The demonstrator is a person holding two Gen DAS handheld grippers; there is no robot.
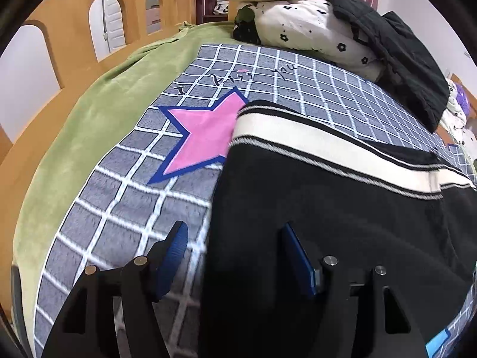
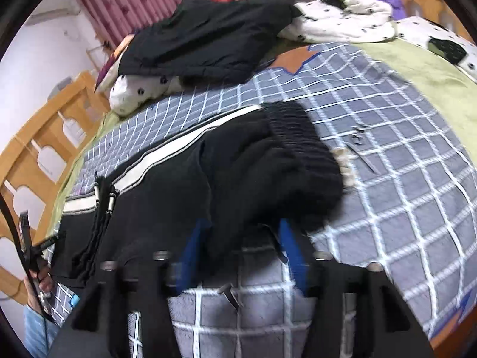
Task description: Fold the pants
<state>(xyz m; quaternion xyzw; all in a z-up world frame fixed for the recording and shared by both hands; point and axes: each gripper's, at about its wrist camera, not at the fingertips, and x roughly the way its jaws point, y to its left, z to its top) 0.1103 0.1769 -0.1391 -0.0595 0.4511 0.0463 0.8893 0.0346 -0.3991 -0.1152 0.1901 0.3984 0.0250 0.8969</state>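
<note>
Black pants [image 1: 328,203] with a white side stripe [image 1: 298,137] lie flat on a grey checked blanket [image 1: 119,214]. My left gripper [image 1: 235,241] is open just above the pants' left edge, one blue pad over the blanket and the other over the black cloth. In the right wrist view the pants [image 2: 238,173] lie folded lengthwise, their gathered elastic waistband [image 2: 298,131] at the right end. My right gripper [image 2: 242,244] is open at the near edge of the pants; a fold of cloth sits between the blue fingers [image 2: 290,247], which do not press on it.
A pink star [image 1: 205,137] is printed on the blanket beside the pants, with a green sheet [image 1: 89,113] beyond. A black jacket [image 1: 402,59] and spotted bedding [image 2: 342,21] are piled at the far end. A wooden bed rail [image 2: 35,149] runs alongside. A hand [image 2: 44,280] shows at the left.
</note>
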